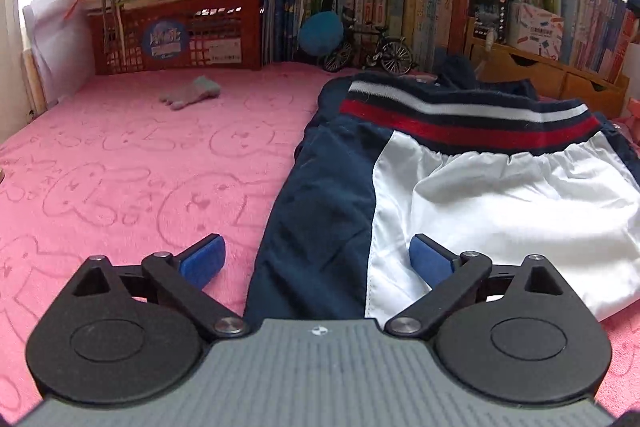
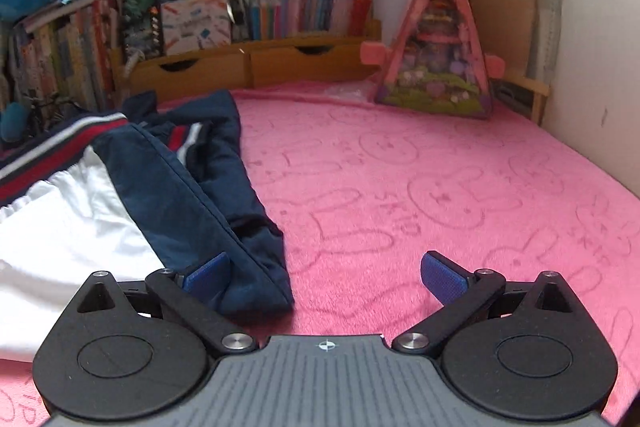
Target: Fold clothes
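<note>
A navy and white jacket (image 1: 460, 195) with a red, white and navy striped hem band lies on the pink blanket (image 1: 120, 167). My left gripper (image 1: 316, 261) is open, its jaws wide apart, astride the jacket's left navy edge at the near side. In the right wrist view the jacket (image 2: 100, 195) lies at the left, with a navy sleeve (image 2: 236, 195) folded along its right edge. My right gripper (image 2: 326, 277) is open over the sleeve's near end, its left pad (image 2: 208, 279) against the navy cloth.
A grey glove (image 1: 192, 93) lies on the blanket at the back. A red crate (image 1: 176, 35), a model bicycle (image 1: 368, 53) and rows of books (image 1: 420, 3) line the far edge. A pink triangular toy house (image 2: 436, 47) and wooden drawers (image 2: 248, 67) stand behind.
</note>
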A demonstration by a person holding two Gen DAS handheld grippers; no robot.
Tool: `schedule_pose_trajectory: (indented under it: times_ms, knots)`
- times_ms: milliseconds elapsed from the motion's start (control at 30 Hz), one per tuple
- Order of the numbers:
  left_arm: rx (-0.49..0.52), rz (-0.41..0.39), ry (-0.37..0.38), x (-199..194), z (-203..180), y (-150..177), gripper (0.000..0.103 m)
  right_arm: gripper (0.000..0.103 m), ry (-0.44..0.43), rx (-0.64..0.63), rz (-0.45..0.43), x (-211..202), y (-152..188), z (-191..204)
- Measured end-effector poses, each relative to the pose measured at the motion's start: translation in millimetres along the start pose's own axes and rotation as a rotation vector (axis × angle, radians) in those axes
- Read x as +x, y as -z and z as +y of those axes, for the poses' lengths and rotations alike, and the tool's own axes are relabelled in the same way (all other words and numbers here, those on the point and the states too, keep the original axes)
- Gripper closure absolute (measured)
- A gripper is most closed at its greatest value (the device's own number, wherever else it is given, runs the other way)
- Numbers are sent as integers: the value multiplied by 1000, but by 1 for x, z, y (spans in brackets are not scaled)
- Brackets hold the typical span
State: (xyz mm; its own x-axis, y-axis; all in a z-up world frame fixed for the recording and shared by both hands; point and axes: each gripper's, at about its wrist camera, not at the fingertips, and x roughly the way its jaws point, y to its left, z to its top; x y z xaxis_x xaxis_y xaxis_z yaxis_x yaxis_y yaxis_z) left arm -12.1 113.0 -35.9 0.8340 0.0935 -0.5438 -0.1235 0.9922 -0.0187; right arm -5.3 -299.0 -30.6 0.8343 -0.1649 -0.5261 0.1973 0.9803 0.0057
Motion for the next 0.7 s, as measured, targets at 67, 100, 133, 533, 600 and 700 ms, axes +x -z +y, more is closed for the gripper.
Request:
schedule_pose_trajectory:
  times_ms: [67, 100, 133, 533, 600, 700]
  knots:
    - [17, -46, 22, -1, 7, -15, 4, 0, -90, -72, -60, -6, -13, 2]
    - [15, -67, 38, -1, 11, -23, 4, 0, -135, -116, -77, -5, -22, 6]
    - [4, -90, 64, 0, 15, -32, 4, 0, -177, -161, -93, -3, -30, 13]
    - [67, -34, 258, 80, 1, -63, 2, 8, -456, -419, -58, 94, -87, 138]
    - [45, -23, 270, 86, 3, -62, 4, 16, -464, -392, -12, 109, -84, 143]
    - [3, -9, 319, 89, 9, -61, 14, 25, -504, -350, 39, 117, -75, 138]
